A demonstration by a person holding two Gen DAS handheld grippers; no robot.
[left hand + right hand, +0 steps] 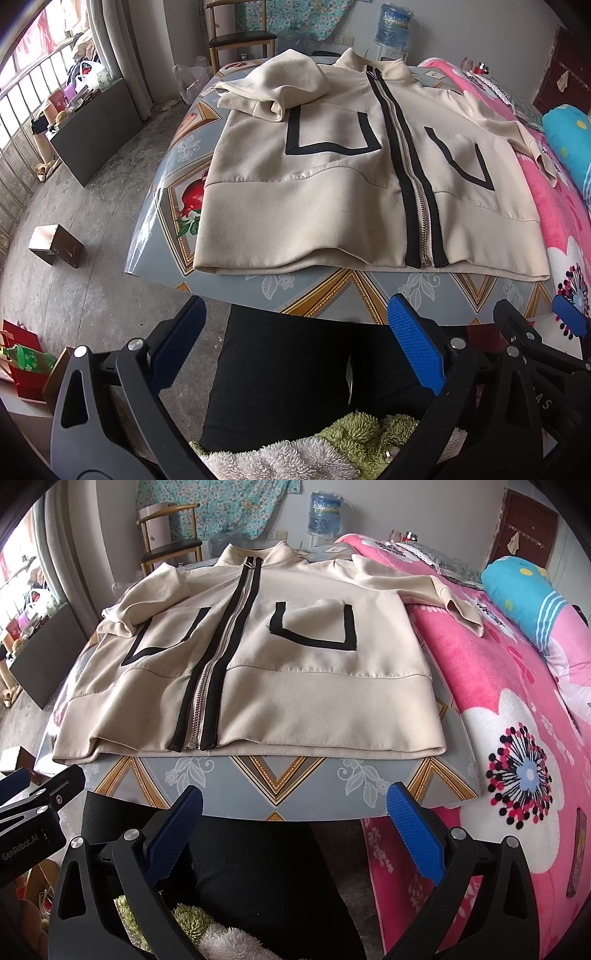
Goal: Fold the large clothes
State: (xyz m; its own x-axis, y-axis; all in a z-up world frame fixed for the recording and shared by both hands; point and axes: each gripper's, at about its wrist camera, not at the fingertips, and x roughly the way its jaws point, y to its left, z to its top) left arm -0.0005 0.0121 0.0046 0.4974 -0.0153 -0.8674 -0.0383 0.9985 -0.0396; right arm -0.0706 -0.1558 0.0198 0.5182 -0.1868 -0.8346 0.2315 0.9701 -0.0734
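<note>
Fabric of the cream zip-front jacket with black trim [332, 192] lies flat on the glossy patterned table [332, 295]. Only the left-wrist view shows floor, lower left. Left tool [295, 339] and right tool [295, 819] both gape, empty.

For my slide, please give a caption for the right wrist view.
Open right gripper before a zipped beige jacket lying flat on the table.

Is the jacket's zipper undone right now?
No, the zipper runs closed from the hem up to the collar of the cream jacket, which lies flat on the table.
</note>
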